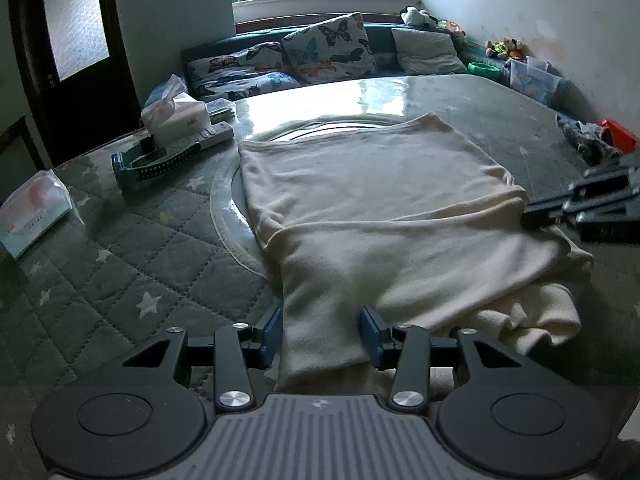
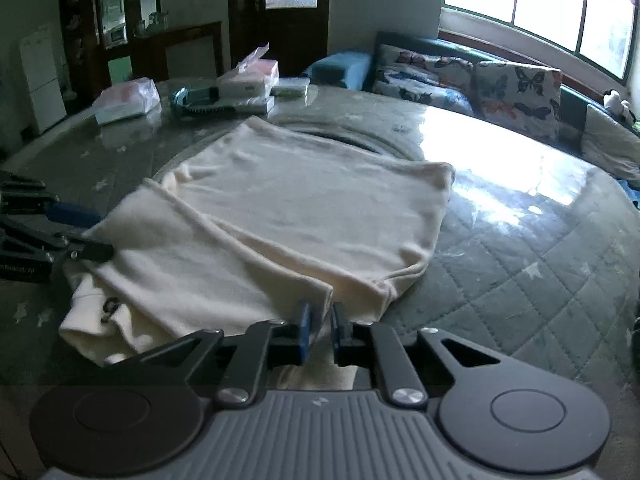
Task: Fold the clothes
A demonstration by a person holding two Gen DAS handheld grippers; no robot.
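A cream garment lies partly folded on the quilted table, a flap folded over its near part. My left gripper is open, its blue pads astride the near edge of the flap. It also shows in the right wrist view at the garment's left side. My right gripper has its jaws close together on a fold of the garment at its near edge. The right gripper also shows in the left wrist view at the garment's right edge.
On the table's far left lie a tissue box, a remote, a blue strap and a tissue pack. A sofa with butterfly cushions stands behind. Dark cloth and a red object lie at the right.
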